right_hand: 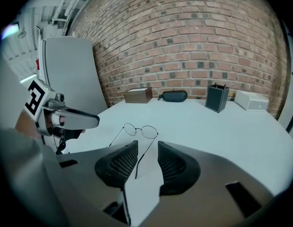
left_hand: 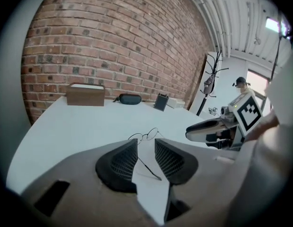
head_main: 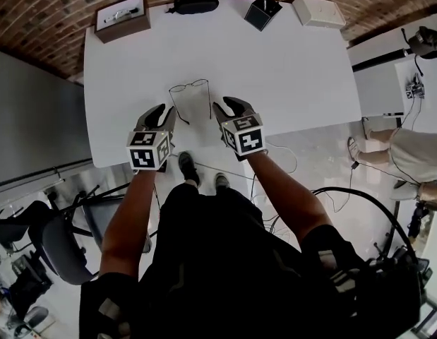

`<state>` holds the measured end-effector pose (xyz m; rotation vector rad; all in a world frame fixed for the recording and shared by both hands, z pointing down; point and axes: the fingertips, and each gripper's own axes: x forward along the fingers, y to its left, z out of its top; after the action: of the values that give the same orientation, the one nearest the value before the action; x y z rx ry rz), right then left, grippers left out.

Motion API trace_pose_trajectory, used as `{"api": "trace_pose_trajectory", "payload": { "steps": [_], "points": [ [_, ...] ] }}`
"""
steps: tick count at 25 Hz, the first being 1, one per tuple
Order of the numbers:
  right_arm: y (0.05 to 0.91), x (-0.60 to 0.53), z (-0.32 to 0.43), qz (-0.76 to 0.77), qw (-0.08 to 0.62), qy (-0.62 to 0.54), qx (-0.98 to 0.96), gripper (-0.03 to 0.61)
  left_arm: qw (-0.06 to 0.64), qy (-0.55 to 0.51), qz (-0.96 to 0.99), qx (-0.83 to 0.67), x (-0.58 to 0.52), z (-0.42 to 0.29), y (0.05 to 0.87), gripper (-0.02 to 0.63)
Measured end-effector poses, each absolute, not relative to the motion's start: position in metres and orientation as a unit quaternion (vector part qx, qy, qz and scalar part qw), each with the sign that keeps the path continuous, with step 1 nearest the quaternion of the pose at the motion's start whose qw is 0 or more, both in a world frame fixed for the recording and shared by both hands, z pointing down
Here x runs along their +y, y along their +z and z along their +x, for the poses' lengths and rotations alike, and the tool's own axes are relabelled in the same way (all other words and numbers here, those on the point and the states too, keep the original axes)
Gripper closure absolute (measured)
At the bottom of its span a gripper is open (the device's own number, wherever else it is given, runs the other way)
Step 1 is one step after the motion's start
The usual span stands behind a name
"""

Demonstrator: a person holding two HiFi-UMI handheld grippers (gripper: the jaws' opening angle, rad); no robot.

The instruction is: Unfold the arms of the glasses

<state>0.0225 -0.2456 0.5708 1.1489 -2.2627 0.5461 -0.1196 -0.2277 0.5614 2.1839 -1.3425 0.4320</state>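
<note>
Wire-rimmed glasses [head_main: 190,90], arms spread, lie near the front edge of a white table [head_main: 289,62] below a brick wall [right_hand: 193,41]. The left gripper [head_main: 162,113] and right gripper [head_main: 229,108] flank them, jaws narrowly apart, clamping nothing.

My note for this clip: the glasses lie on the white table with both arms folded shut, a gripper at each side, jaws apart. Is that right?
One thing is off: the arms of the glasses are not folded. Both are swung open, one reaching between the jaws of the left gripper, the other between those of the right gripper. The right gripper view shows it clearly. The white table and the jaws apart are right.
</note>
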Motion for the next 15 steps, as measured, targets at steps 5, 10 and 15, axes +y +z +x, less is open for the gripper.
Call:
{"api": "trace_pose_trajectory", "payload": {
  "steps": [5, 10, 15],
  "points": [
    [0.532, -0.231, 0.035, 0.421, 0.234, 0.183, -0.857, 0.466, 0.265, 0.103, 0.812, -0.511, -0.200, -0.109, 0.526, 0.504],
    [0.481, -0.209, 0.046, 0.428, 0.186, 0.165, -0.869, 0.521, 0.251, 0.056, 0.822, -0.509, -0.172, -0.092, 0.485, 0.550],
    [0.446, -0.186, 0.057, 0.412, 0.159, 0.149, -0.885, 0.554, 0.232, 0.028, 0.822, -0.520, -0.143, -0.080, 0.444, 0.592]
  ]
}}
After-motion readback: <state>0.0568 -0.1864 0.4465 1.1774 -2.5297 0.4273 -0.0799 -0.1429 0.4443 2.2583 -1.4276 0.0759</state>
